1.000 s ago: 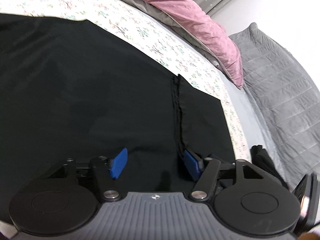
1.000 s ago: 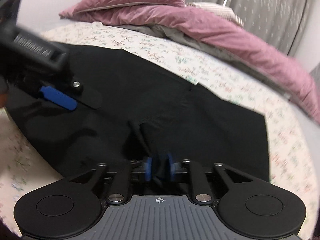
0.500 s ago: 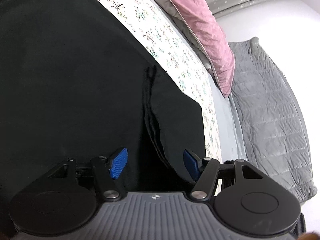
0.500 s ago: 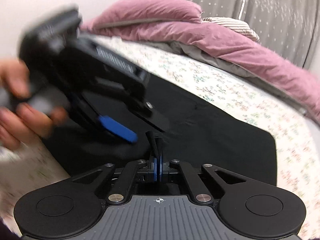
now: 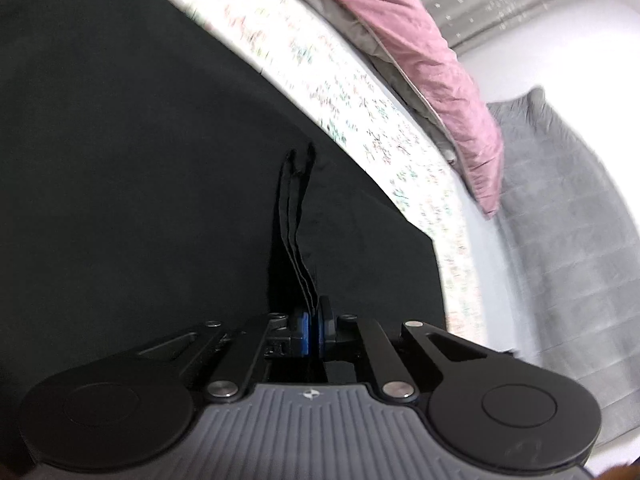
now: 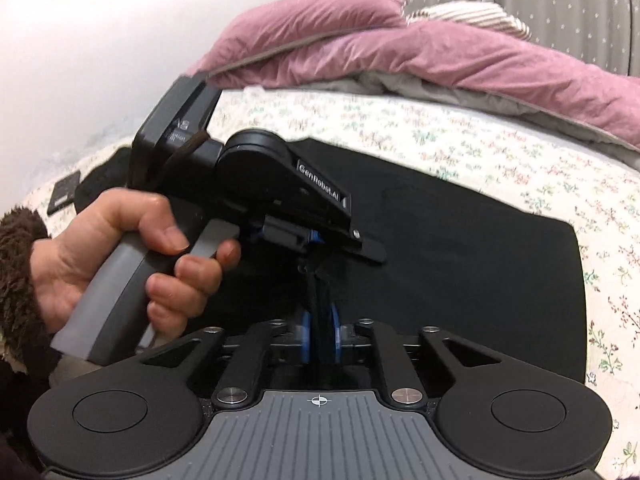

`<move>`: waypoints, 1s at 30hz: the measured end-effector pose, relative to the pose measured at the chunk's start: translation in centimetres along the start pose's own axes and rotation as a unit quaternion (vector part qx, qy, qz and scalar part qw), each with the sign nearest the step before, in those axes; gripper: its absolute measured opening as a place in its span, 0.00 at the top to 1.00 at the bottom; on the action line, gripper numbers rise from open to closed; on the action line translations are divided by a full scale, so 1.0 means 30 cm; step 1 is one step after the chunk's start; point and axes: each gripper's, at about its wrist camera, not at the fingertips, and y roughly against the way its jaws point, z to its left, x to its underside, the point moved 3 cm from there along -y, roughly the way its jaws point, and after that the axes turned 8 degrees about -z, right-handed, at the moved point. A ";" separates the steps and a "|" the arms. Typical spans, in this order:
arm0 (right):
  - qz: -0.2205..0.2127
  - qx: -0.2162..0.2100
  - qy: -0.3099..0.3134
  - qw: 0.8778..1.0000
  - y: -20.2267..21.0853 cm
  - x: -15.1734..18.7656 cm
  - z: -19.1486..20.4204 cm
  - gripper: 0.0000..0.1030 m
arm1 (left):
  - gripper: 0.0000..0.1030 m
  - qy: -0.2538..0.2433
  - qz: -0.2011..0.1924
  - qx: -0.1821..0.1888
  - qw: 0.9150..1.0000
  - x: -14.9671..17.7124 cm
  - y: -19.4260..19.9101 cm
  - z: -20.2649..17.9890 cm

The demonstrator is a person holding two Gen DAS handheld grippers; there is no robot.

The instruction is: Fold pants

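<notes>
Black pants lie spread on the floral bedsheet. A narrow ridge of the cloth is pulled up from them, and my left gripper is shut on its near end. In the right wrist view a hand holds that left gripper just above and beyond my right gripper. The right jaws are opening, with the same raised fold still standing between the slightly parted blue pads. The pants spread flat to the right.
A pink duvet with grey lining is heaped along the far side of the bed. A grey quilted cover hangs beyond the bed's edge. A small dark flat item lies at the left by the white wall.
The left gripper moved in over the raised fold and went from wide open to shut on it. The right gripper rose, closed tight on the fold, then parted slightly.
</notes>
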 end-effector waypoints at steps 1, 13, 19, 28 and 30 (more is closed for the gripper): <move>0.001 -0.003 -0.003 1.000 0.008 -0.004 -0.005 0.72 | 0.81 -0.033 -0.010 -0.019 0.999 -0.007 0.015 -0.018; 0.006 0.041 -0.069 0.997 0.003 -0.001 -0.093 0.64 | 0.81 -0.142 -0.049 -0.112 0.982 -0.064 0.158 0.035; 0.018 0.058 -0.076 0.995 -0.040 -0.007 -0.086 0.51 | 0.81 -0.142 -0.048 -0.133 0.980 -0.116 0.226 0.126; 0.031 0.067 -0.048 0.996 -0.108 -0.020 0.041 0.34 | 0.81 -0.132 -0.051 -0.152 0.978 -0.177 0.340 0.232; 0.034 0.067 -0.033 0.997 -0.130 -0.021 0.086 0.33 | 0.81 -0.130 -0.056 -0.157 0.977 -0.198 0.367 0.255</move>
